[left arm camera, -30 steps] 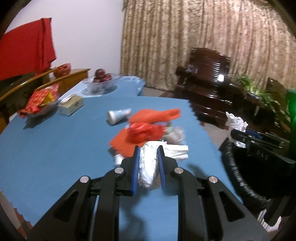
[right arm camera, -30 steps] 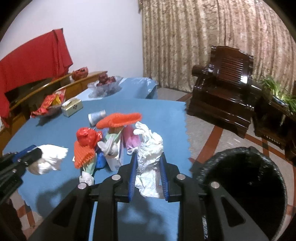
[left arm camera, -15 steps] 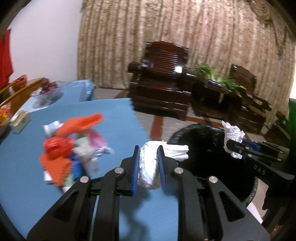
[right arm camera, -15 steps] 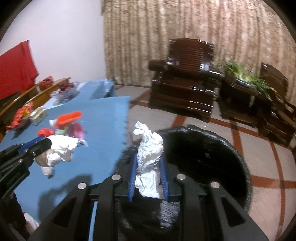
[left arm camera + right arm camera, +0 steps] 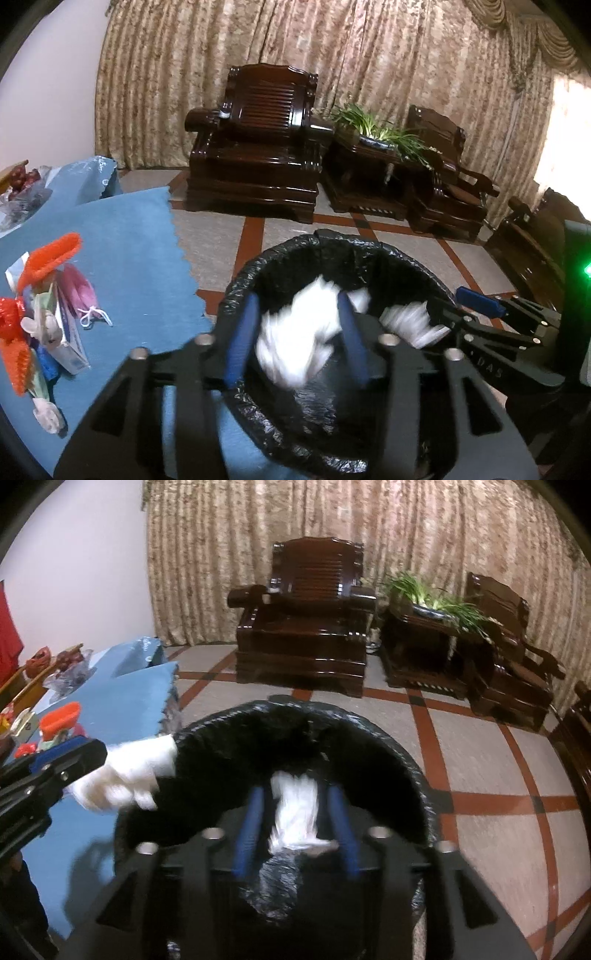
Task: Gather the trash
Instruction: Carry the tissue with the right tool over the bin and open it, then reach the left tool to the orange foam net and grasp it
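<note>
You are in a home living room: carved wooden armchairs (image 5: 258, 140), long patterned curtains (image 5: 369, 55), a potted plant (image 5: 384, 129) ahead of your grippers.

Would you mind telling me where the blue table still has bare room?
The blue tablecloth is bare between the trash pile and its zigzag edge, towards the fruit bowl. The left side is crowded with wrappers; the bin borders the right.

1. A table covered by a blue cloth with a zigzag edge (image 5: 122, 236) carries a heap of litter: an orange mesh sleeve (image 5: 50, 254), a pink face mask (image 5: 79, 291) and a small white carton (image 5: 70, 345).
2. A tiled floor with red-brown stripes (image 5: 476, 760) carries a round bin lined with a black plastic bag (image 5: 369, 738) and dark carved wooden armchairs (image 5: 306, 627).
</note>
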A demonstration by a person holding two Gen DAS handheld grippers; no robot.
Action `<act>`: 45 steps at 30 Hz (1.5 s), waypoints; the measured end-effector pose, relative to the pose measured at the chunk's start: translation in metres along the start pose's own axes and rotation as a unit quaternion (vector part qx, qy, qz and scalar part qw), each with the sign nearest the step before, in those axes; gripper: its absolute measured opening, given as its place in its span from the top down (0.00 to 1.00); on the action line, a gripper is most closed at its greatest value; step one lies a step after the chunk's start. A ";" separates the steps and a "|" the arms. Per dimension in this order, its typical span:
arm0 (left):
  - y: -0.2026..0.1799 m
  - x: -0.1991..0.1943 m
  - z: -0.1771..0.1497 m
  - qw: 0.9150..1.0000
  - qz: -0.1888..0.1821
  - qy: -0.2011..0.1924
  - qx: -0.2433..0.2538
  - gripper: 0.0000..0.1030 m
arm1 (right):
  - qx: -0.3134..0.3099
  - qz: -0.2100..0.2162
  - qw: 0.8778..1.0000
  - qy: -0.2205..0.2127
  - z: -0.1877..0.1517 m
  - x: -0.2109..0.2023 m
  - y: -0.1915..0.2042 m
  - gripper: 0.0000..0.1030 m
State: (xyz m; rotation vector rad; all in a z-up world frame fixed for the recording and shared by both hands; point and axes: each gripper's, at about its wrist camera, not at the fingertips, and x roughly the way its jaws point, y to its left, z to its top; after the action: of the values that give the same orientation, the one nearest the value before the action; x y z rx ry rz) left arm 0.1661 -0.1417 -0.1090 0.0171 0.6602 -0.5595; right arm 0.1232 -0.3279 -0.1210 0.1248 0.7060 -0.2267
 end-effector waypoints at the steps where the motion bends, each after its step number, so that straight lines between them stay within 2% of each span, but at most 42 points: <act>1: 0.001 0.001 0.000 1.000 0.000 0.001 0.000 0.50 | 0.001 -0.003 1.000 -0.001 -0.001 -0.001 -0.002 0.43; 2: 0.003 0.000 0.000 1.000 0.000 0.001 -0.001 0.46 | 0.002 -0.005 1.000 -0.003 0.000 -0.001 -0.003 0.32; 4: 0.009 -0.005 -0.002 1.000 0.009 -0.004 -0.004 0.39 | 0.004 -0.011 1.000 -0.011 -0.001 -0.005 -0.002 0.17; 8: 0.025 -0.025 -0.004 0.999 0.037 -0.021 -0.011 0.23 | 0.000 -0.003 1.000 -0.024 0.003 -0.012 0.009 0.06; 11: 0.046 -0.049 -0.009 0.997 0.072 -0.035 -0.025 0.15 | -0.008 0.016 0.999 -0.035 0.009 -0.018 0.024 0.06; 14: 0.067 -0.074 -0.015 0.992 0.106 -0.043 -0.046 0.14 | -0.017 0.043 0.998 -0.046 0.014 -0.023 0.044 0.06; 22: 0.142 -0.141 -0.043 0.967 0.236 -0.057 -0.079 0.14 | -0.074 0.126 0.987 -0.066 0.019 -0.028 0.128 0.06; 27: 0.176 -0.161 -0.059 0.954 0.275 -0.046 -0.107 0.14 | -0.108 0.168 0.977 -0.071 0.018 -0.021 0.180 0.06; 34: 0.205 -0.157 -0.085 0.947 0.295 -0.025 -0.127 0.19 | -0.140 0.193 0.970 -0.055 0.007 0.002 0.233 0.08; 40: 0.220 -0.139 -0.087 0.947 0.292 -0.016 -0.135 0.23 | -0.148 0.195 0.969 -0.040 0.002 0.021 0.248 0.14; 45: 0.228 -0.120 -0.083 0.949 0.279 -0.012 -0.145 0.25 | -0.147 0.184 0.971 -0.032 0.003 0.032 0.246 0.14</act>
State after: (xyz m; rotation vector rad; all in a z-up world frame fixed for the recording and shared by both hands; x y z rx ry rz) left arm 0.1537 0.1267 -0.1408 -0.0767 0.6732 0.0851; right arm 0.2101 -0.0952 -0.1309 -0.0355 0.6329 0.2286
